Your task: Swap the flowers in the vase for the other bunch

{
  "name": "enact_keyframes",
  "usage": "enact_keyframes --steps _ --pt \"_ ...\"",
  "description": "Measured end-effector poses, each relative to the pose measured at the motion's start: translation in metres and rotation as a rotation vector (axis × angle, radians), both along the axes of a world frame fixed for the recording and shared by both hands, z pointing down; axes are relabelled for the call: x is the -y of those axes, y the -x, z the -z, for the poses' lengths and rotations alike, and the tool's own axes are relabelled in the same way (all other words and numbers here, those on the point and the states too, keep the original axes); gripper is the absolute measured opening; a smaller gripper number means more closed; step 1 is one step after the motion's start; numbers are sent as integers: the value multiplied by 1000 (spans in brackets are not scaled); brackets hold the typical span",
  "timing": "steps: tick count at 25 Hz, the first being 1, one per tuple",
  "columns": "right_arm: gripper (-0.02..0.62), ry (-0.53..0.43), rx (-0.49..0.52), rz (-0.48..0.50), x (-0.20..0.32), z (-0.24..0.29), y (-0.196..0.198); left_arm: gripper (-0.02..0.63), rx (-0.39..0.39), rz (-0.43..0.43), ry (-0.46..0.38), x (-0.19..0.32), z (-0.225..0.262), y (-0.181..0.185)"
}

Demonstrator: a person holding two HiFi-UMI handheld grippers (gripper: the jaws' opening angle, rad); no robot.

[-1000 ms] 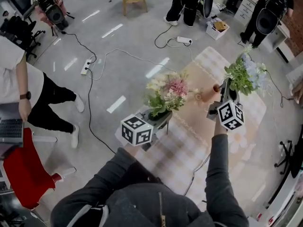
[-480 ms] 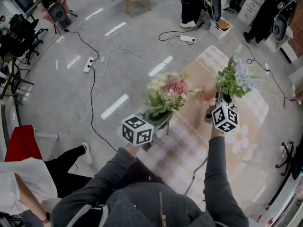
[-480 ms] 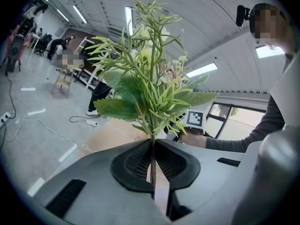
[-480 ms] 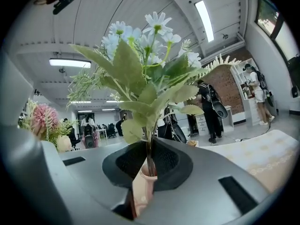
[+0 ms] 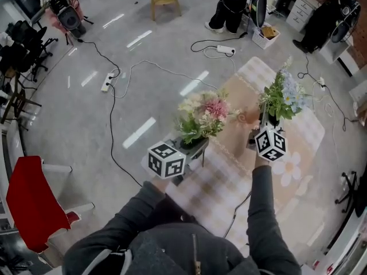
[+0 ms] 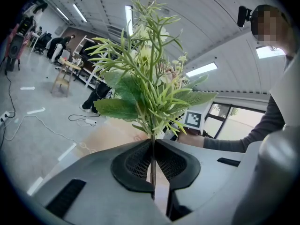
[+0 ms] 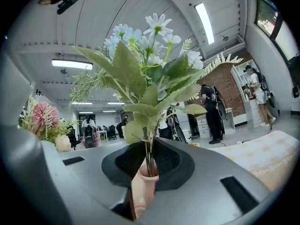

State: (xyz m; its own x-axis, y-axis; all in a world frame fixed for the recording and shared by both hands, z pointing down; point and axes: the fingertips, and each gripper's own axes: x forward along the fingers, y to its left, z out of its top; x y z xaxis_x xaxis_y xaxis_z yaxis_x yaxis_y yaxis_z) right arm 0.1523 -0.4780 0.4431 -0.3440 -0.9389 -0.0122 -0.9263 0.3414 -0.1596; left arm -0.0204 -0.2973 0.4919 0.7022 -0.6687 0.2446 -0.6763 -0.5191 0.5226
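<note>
1. Nearest me, the left gripper (image 5: 195, 144) has not shifted. It hangs over the near edge of the table (image 5: 218, 183) with the pink-and-cream bunch (image 5: 203, 113) upright and clear of everything.
2. Further out, the right gripper (image 5: 266, 123) has come down and in. The blue-and-white bunch (image 5: 284, 96), which was higher and off to the right a moment ago, now sits over the pink vase (image 7: 143, 191). In the right gripper view its stems reach into the vase's mouth.
3. I judge the swap almost done. The old flowers are out, and the new ones need only seating and letting go.
4. Left fingers (image 6: 136, 165): clenched almost fully together on the thin stems of the pink-and-cream bunch.
5. Right fingers (image 7: 171, 165): closed tight on the blue-and-white stems just above the vase's rim. The vase itself stands on the table below them, and I cannot tell whether the fingers touch it.
</note>
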Motion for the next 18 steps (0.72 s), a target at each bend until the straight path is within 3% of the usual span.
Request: enact_keyframes --steps 9,18 --pt "36 -1 0 0 1 1 -4 27 -1 -7 10 -3 1 1" --pt "101 18 11 -14 -2 -4 -13 26 1 -13 16 -8 2 1"
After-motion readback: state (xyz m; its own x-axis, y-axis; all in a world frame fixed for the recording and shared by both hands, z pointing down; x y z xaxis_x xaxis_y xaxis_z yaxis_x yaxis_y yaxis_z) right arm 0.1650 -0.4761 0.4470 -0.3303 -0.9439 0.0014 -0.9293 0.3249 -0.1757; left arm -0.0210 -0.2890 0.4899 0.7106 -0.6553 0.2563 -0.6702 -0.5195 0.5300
